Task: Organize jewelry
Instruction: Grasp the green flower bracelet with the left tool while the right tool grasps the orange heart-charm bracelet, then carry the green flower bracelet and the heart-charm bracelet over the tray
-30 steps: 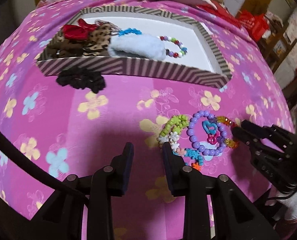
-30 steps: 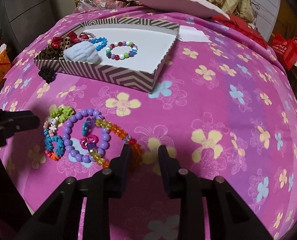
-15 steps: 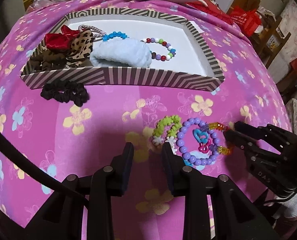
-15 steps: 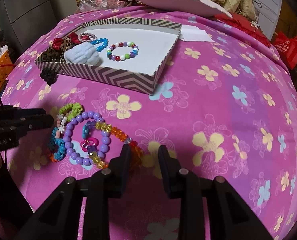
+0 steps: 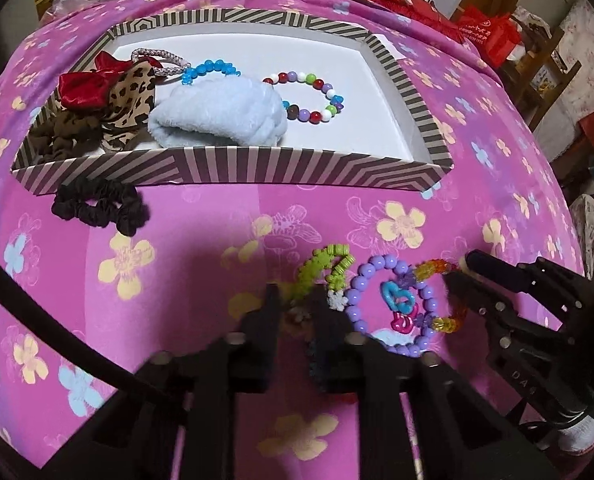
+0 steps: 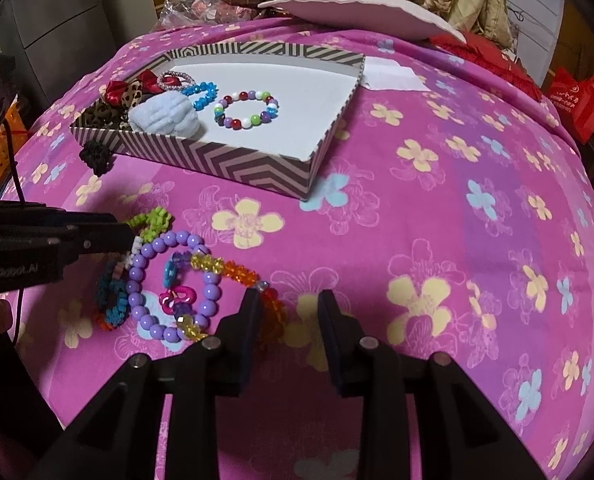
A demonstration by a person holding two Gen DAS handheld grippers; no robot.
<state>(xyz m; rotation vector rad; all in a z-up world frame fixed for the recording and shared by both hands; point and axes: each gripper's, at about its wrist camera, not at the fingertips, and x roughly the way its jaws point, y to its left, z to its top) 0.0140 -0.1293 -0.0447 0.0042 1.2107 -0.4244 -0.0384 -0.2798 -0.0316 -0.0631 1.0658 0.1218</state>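
Observation:
A pile of bracelets lies on the pink flowered cloth: a green and multicolour one (image 5: 321,270) (image 6: 153,220), a purple bead one (image 5: 393,304) (image 6: 169,284) with blue and pink charms, and an orange-yellow crystal one (image 5: 437,270) (image 6: 237,270). My left gripper (image 5: 295,316) is open, its fingers straddling the green bracelet's near end. My right gripper (image 6: 289,304) is open, its left finger against the orange bracelet. The striped tray (image 5: 233,164) (image 6: 225,160) holds a multicolour bead bracelet (image 5: 309,96), a blue bracelet, scrunchies and a pale blue fluffy item.
A black scrunchie (image 5: 97,204) lies against the tray's front left corner. A pink pillow (image 6: 357,16), blankets and red bags lie beyond the tray. The cloth drops off at the right and near edges.
My left gripper has moved right and forward, so its fingers now reach the green bracelet. My right gripper has crept closer to the orange bracelet. The bracelets have not moved.

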